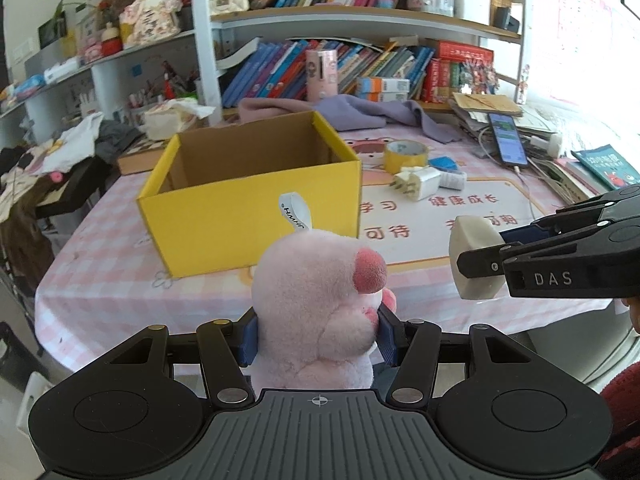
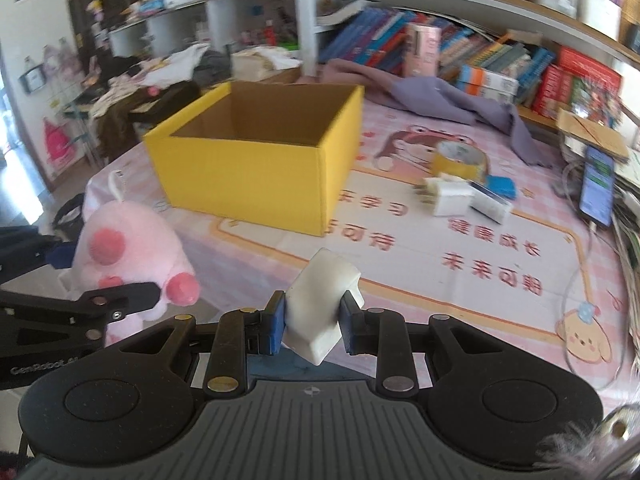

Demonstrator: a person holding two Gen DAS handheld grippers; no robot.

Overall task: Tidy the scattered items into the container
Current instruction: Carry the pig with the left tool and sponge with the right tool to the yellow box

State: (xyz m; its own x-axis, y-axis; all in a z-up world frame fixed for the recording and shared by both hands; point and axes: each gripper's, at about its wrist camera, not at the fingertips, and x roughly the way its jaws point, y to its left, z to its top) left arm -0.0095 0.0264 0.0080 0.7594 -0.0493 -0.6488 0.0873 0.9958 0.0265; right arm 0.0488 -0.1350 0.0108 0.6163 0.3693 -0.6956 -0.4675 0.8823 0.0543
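Left wrist view: left gripper (image 1: 318, 330) pinching pink plush toy (image 1: 320, 308), near side of yellow box (image 1: 256, 204). Right wrist view: right gripper (image 2: 312, 324) clamping white block (image 2: 320, 304), tilted, above pink table mat (image 2: 440, 272), near the box's right corner.

Legible text you can read: "DAS" in white on the right gripper (image 1: 476, 260); "GenRobot.AI" on the left gripper (image 2: 108, 280); "JMWH", roughly, on the plush (image 1: 316, 312) loop tag (image 1: 294, 214); pink Chinese characters, including 学习 and 健康成长, on the table mat (image 1: 436, 216), mirrored in the right wrist view.
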